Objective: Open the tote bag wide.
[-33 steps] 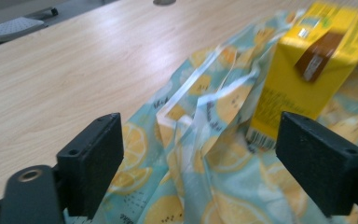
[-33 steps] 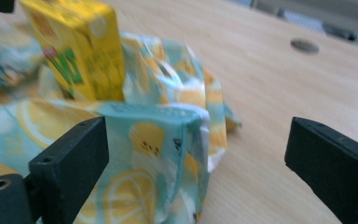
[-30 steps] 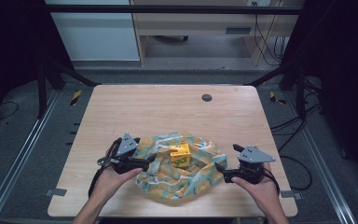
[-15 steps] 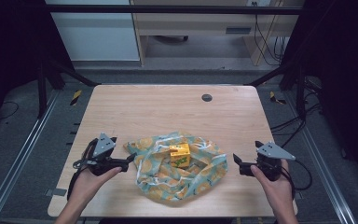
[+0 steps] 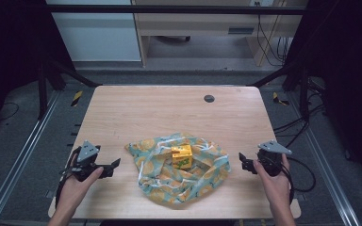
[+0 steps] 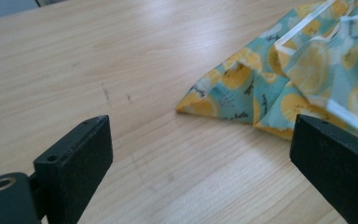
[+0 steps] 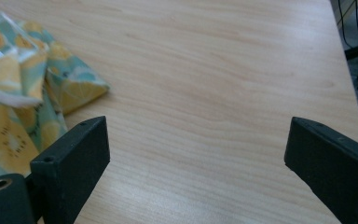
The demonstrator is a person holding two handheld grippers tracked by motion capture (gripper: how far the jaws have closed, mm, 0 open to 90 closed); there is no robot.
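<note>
While the wooden table bears it near the middle of its front edge, the lemon-print cloth lies crumpled with a small yellow box resting on its folds. Toward the front left corner, the left gripper has just been opening its jaws, now wide with nothing between them, well apart from the cloth. Near the right edge, the right gripper also stands wide and empty, just beside the cloth.
</note>
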